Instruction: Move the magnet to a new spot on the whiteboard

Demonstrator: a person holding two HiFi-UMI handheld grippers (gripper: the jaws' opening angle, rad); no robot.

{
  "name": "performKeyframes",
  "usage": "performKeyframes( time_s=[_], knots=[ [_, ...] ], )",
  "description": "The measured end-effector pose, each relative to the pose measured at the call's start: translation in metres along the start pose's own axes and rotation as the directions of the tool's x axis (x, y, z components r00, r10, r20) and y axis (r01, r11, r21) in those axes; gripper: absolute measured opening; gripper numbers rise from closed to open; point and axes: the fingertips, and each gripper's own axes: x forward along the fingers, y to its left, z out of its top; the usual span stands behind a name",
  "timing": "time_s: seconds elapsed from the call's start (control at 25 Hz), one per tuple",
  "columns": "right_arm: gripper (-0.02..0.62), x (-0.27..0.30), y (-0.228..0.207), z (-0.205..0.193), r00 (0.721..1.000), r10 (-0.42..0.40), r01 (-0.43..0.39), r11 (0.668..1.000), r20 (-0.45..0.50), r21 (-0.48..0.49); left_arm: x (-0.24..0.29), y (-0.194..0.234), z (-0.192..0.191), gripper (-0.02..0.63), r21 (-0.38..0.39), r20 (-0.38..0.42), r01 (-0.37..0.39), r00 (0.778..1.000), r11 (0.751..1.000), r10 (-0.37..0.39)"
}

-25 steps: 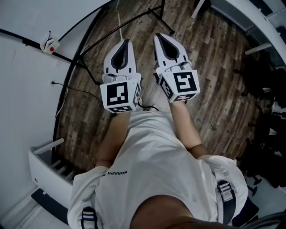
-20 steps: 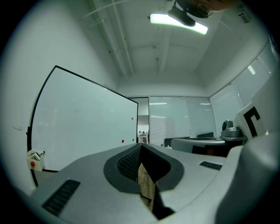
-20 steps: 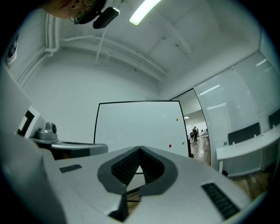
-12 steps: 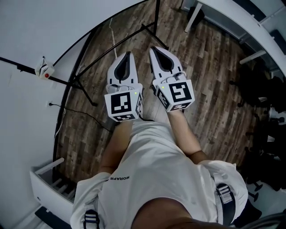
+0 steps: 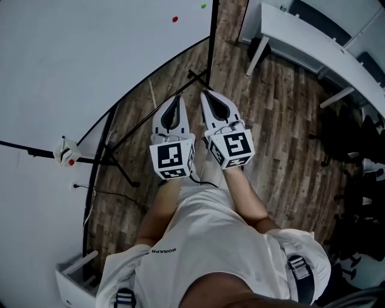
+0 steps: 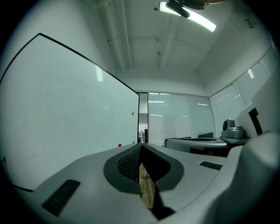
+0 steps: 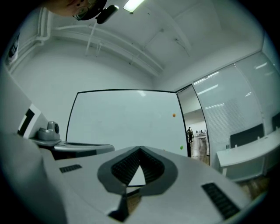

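Seen from above, the left gripper [image 5: 175, 99] and right gripper [image 5: 207, 94] sit side by side at frame centre, fingers [image 6: 127, 164] pressed together and holding nothing. A red magnet [image 5: 175, 19] and a green magnet [image 5: 203, 6] (tiny dots) cling to the whiteboard [image 5: 90, 60] at the top edge, well apart from both grippers.

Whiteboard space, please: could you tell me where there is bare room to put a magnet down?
Nearly the whole whiteboard is bare, from its left frame across the middle. The only crowding is near its right edge, where the orange magnet sits above the green magnet, with a red magnet close beside the green one.
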Motion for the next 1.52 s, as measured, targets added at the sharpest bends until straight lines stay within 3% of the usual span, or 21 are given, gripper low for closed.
performKeyframes(
  time_s=[0.24, 0.52, 0.8, 1.52],
  knots=[
    [0.005, 0.077, -0.024, -0.006, 0.999, -0.035, 0.035, 0.999, -0.002, 0.001, 0.069, 0.042, -0.001, 0.003, 0.004, -0.011, 0.035, 0.999, 0.999, -0.035],
    [0.005, 0.135, -0.035, -0.019, 0.997, -0.065, 0.065, 0.998, -0.032, -0.002, 0.115, 0.083, -0.006, 0.003, -0.008, -0.034, 0.057, 0.998, 0.998, -0.057],
    [0.005, 0.161, -0.052, -0.032, 0.995, -0.071, 0.072, 0.997, -0.068, 0.006, 0.145, 0.086, -0.021, 0.003, -0.033, -0.06, 0.064, 0.996, 0.997, -0.066],
    [0.005, 0.252, -0.125, -0.031, 0.999, 0.012, -0.012, 1.0, -0.042, -0.009, 0.258, 0.104, -0.018, 0.003, -0.02, -0.03, -0.029, 0.999, 0.999, 0.028]
  ],
)
